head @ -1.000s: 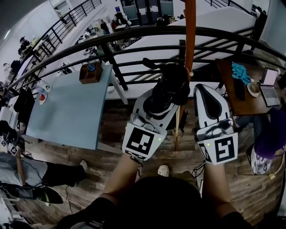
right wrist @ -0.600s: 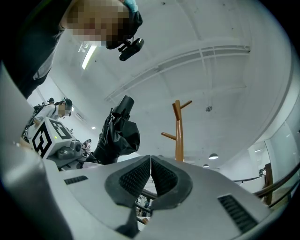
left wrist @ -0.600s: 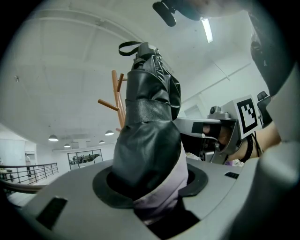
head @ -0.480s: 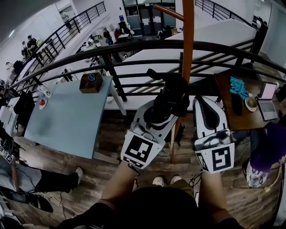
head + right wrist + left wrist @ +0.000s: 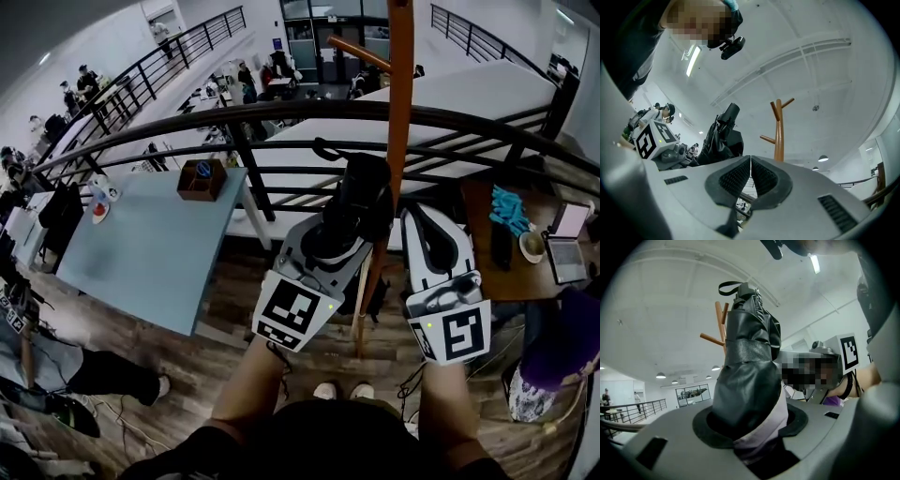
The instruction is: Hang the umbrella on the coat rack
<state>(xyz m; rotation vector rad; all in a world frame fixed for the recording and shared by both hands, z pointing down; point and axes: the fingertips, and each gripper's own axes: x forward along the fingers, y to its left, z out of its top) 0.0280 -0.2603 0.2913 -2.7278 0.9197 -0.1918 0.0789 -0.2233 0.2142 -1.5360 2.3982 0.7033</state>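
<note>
Beside a black balcony railing (image 5: 281, 111), seen from above, a person holds a two-jaw gripper in each hand, both pointing toward an orange-brown wooden coat rack (image 5: 400, 112).

The left gripper (image 5: 337, 234) has its jaws part-way open and clamped on the lower end of a folded black umbrella (image 5: 361, 192). In the left gripper view the umbrella rises upright out of the jaws, its glossy fabric bunched and wrapped, with a paler lining showing where the pads press it. A black wrist strap (image 5: 729, 285) loops from its top end. The umbrella is just left of the rack's post in the head view, and whether the two touch cannot be told. It hangs on none of the pegs (image 5: 711, 339), which show behind its upper half.

The right gripper (image 5: 422, 217) is to the right of the post. Its ribbed pads meet with nothing between them, so it carries nothing.

Below the railing, on a wooden floor (image 5: 234, 300), a pale blue table (image 5: 150, 253) stands at the left. A dark wooden desk (image 5: 483, 253) with a laptop (image 5: 570, 239) stands at the right.
</note>
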